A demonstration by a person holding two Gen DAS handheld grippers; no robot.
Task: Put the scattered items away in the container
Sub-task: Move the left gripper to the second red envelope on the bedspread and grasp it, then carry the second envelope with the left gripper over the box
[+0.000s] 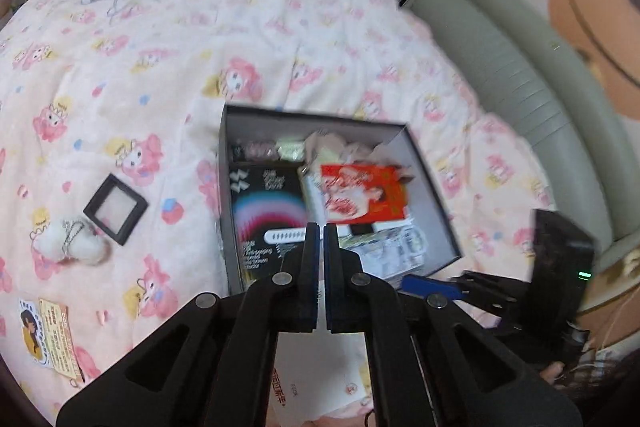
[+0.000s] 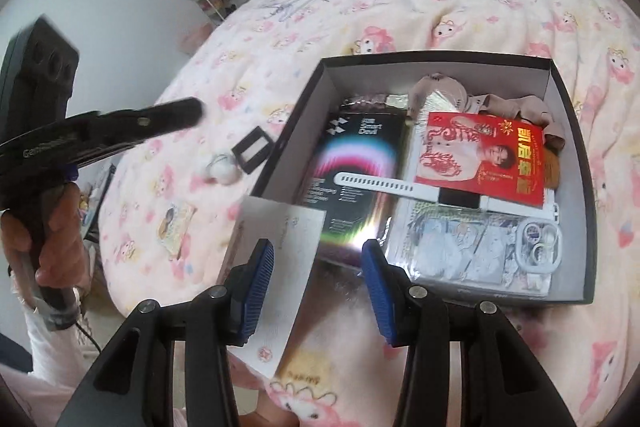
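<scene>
Left jaws pressed together, empty; right jaws spread around a white card [image 2: 276, 267], its long axis pointing toward the box [image 2: 568, 107].

- "Smart Devil" is read in white on the black box [image 2: 352, 183]; a zigzag logo is seen at its top left corner. The small print lower down cannot be made out.
- Yellow Chinese characters are seen down the right edge of the red card [image 2: 480, 159]; they are too blurred to be read with certainty.
- "Gen" is read at the start of a blurred word printed on the left gripper [image 2: 196, 115].
- Red Chinese characters are seen on the white card [image 1: 316, 383]; not legible.
</scene>
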